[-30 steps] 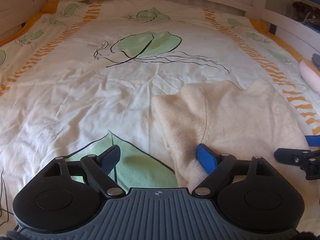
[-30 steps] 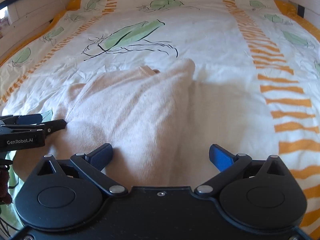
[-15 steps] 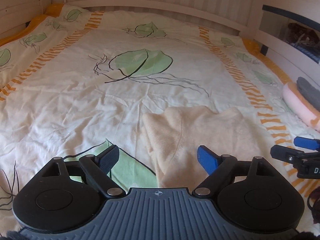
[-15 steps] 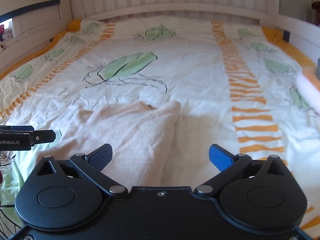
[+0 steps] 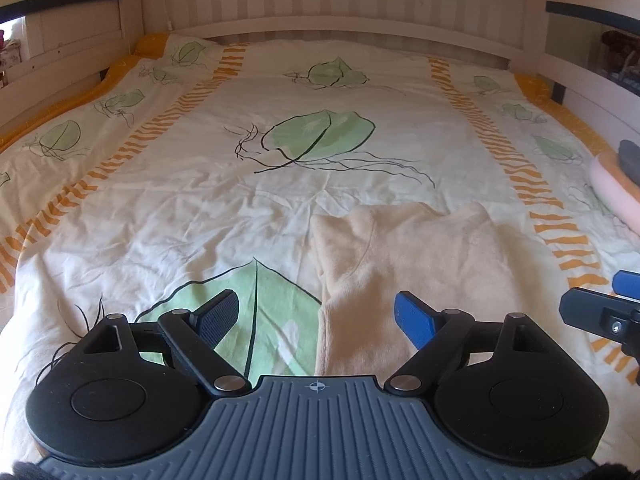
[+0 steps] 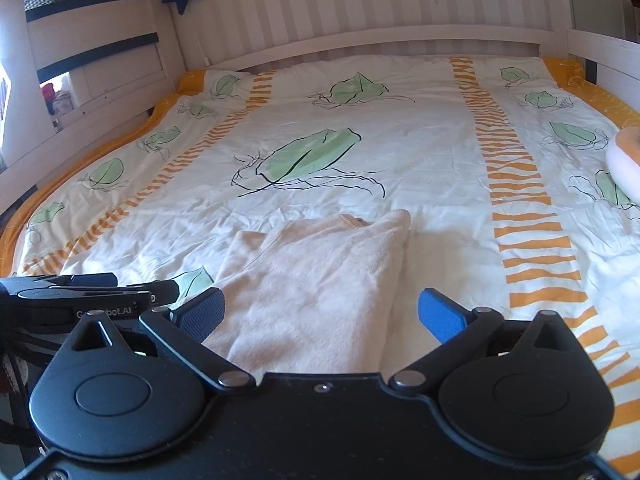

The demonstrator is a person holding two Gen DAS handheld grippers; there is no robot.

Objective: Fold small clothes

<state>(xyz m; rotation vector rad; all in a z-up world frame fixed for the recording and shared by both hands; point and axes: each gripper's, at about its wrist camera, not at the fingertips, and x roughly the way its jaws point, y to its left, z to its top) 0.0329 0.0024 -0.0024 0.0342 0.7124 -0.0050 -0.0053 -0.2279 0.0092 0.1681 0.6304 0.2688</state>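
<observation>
A cream, fleecy small garment lies folded on the bed's leaf-patterned duvet; it also shows in the right wrist view. My left gripper is open and empty, held above the garment's near left edge. My right gripper is open and empty, above the garment's near end. Each gripper shows at the edge of the other's view: the right one and the left one.
The white duvet with green leaves and orange stripes covers the bed. A pink and grey folded pile lies at the right edge. A white slatted bed frame surrounds the mattress.
Both grippers have pulled back and risen away from the garment, so it looks smaller and further off. The garment lies still. Both jaws stay open.
</observation>
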